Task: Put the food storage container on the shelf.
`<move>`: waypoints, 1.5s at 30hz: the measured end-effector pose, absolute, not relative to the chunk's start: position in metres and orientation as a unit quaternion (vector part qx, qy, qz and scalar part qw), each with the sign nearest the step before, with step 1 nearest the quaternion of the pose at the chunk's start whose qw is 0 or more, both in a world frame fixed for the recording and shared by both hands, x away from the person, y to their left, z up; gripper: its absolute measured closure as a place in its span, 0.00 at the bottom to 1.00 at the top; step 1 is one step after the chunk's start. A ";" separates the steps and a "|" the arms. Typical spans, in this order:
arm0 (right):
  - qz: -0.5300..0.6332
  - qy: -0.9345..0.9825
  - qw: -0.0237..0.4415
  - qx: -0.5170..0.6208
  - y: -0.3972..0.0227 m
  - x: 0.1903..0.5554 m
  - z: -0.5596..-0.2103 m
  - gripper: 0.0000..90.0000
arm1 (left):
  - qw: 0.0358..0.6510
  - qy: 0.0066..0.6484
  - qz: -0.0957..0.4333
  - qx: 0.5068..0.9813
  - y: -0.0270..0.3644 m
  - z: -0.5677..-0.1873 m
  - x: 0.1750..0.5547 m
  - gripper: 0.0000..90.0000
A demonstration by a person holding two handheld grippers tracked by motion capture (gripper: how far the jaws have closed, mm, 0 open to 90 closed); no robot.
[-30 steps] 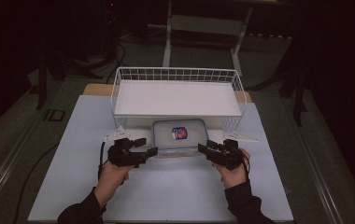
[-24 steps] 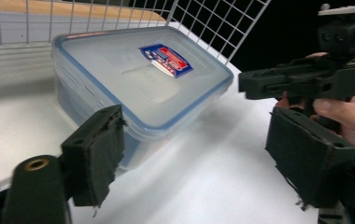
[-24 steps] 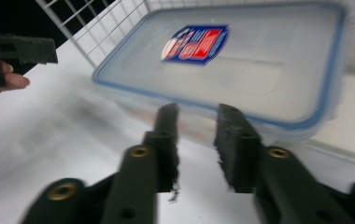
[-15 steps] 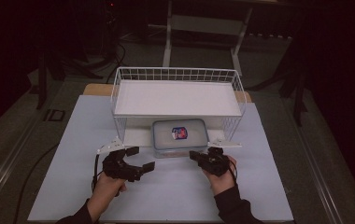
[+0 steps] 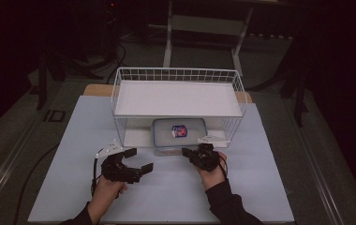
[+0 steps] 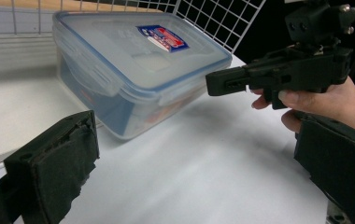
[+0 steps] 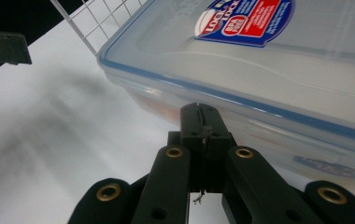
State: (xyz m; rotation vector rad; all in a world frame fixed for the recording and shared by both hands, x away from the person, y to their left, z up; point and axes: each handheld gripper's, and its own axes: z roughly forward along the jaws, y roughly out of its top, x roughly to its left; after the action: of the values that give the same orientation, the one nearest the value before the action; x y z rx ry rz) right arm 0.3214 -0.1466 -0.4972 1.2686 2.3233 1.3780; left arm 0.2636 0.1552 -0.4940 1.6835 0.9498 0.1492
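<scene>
— Why is the right gripper (image 5: pixel 189 152) clenched with nothing in it?

— Its jaws have just been closing and now meet tip to tip, empty. Held like that they make one blunt point, and it sits just beside the near wall of the plastic box (image 5: pixel 179 134), under the blue-edged lid. I'd judge it's set to nudge the box rather than grab it.

— And the left gripper (image 5: pixel 138 159)?

— Its jaws have just been opening and stand wide, released, holding nothing. The box lies ahead of it and off to one side, well apart.

— Where is the box exactly?

— On the bottom level of the white wire rack (image 5: pixel 234 83), under its shelf, its front edge towards both grippers.

— Which way does it run?

— It lies flat, lid and label up. Its long axis runs across in front of the right gripper.
</scene>
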 end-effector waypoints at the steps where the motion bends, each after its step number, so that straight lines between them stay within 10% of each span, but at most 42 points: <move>1: 0.461 0.775 0.078 0.426 -0.146 0.322 -0.498 1.00 | 0.565 0.404 0.063 0.717 0.155 -0.494 0.264 0.00; 35: 0.460 0.750 0.091 0.466 -0.123 0.376 -0.512 0.98 | 0.568 0.399 0.077 0.716 0.159 -0.493 0.264 0.00; 45: 0.470 0.759 0.089 0.442 -0.132 0.358 -0.507 0.48 | 0.569 0.389 0.077 0.720 0.156 -0.492 0.261 0.00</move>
State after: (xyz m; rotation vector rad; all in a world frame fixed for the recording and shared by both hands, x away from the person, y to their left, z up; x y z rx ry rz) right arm 0.3579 -0.1323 -0.5070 1.3166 2.2581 1.3979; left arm 0.2609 0.1560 -0.4917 1.6897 0.9144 0.1815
